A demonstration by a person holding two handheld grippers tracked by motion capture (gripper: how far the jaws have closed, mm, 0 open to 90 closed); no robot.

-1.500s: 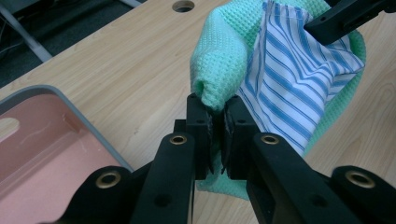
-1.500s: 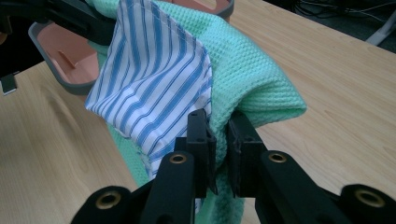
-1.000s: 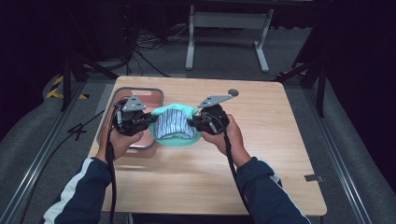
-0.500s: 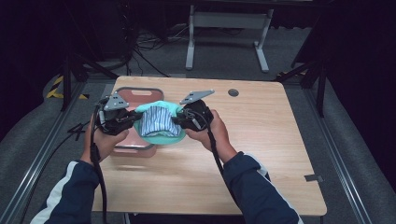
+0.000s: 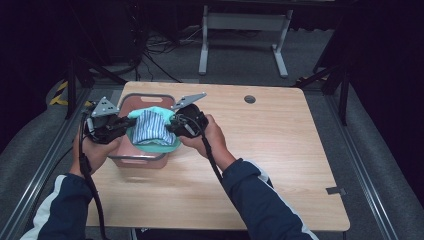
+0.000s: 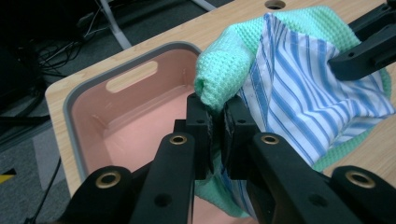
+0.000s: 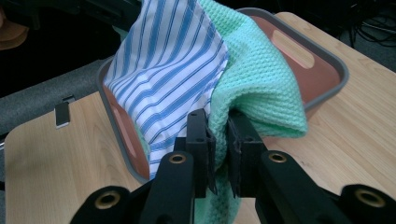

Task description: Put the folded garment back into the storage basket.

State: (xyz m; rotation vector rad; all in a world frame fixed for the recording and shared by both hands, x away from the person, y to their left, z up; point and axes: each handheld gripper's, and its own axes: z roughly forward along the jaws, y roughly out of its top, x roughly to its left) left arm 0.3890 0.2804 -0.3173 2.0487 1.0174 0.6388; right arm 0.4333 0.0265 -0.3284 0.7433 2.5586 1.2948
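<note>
A folded bundle of cloth, a mint-green waffle towel with a blue-and-white striped cloth on it, hangs between both grippers over the pink bin. My left gripper is shut on the bundle's left edge. My right gripper is shut on its right edge. The bundle sags over the bin's near right part and rim.
The pink bin with a grey rim stands at the left side of the wooden table. A round cable hole sits near the table's far edge. Metal rails run along both table sides, with dark floor and a stand behind.
Both grippers have carried the bundle leftward and away from me, from the bin's right side to above the bin.
</note>
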